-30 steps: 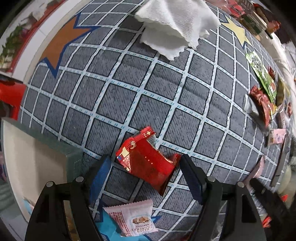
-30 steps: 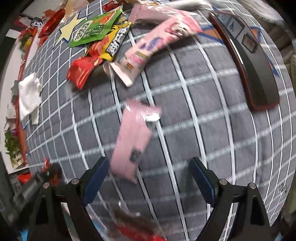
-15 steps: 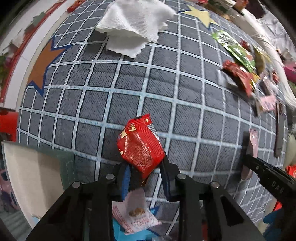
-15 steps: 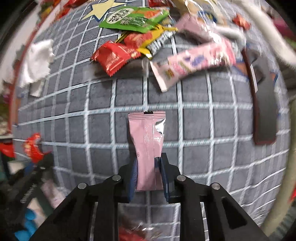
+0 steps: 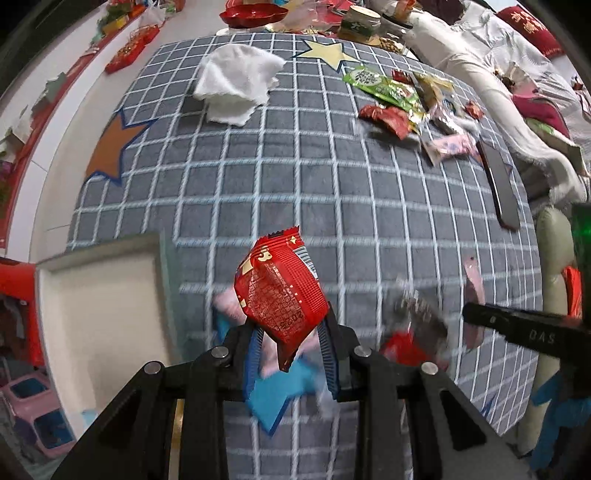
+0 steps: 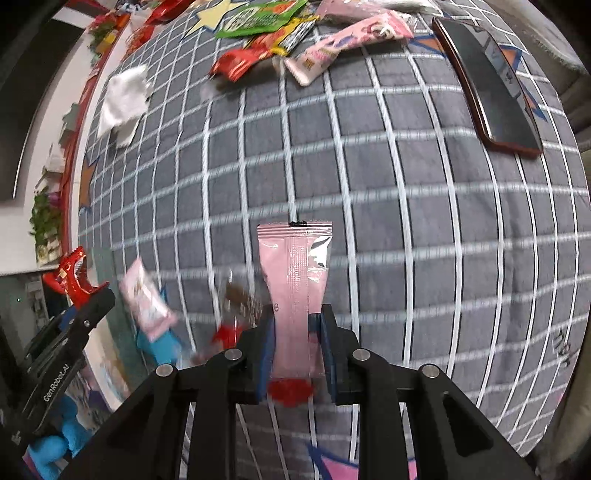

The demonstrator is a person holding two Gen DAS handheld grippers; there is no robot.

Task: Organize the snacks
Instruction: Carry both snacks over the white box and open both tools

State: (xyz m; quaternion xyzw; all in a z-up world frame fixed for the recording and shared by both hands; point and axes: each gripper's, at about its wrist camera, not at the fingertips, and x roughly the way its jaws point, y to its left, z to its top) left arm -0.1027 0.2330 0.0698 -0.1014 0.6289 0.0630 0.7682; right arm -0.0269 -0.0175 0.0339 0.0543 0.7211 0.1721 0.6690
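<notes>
My left gripper [image 5: 291, 341] is shut on a red snack packet [image 5: 280, 291] and holds it above the grey checked mat, just right of a pale box [image 5: 99, 295]. My right gripper [image 6: 297, 332] is shut on a long pink snack packet [image 6: 295, 273], lifted off the mat. The left gripper with its red packet also shows in the right wrist view [image 6: 74, 277]. A small pink packet [image 6: 146, 299] and a brown one [image 6: 240, 299] lie blurred on the mat below. A pile of snacks [image 5: 402, 99] lies at the far right of the mat.
A white cloth [image 5: 236, 85] lies at the far side of the mat. A dark flat device [image 6: 487, 88] lies at the right edge. A red dish [image 5: 255, 14] and jars stand beyond the mat. White bedding [image 5: 491, 74] lies to the right.
Both grippers shut on their packets and lifted them off the mat. The left one has moved up and back beside the pale box.
</notes>
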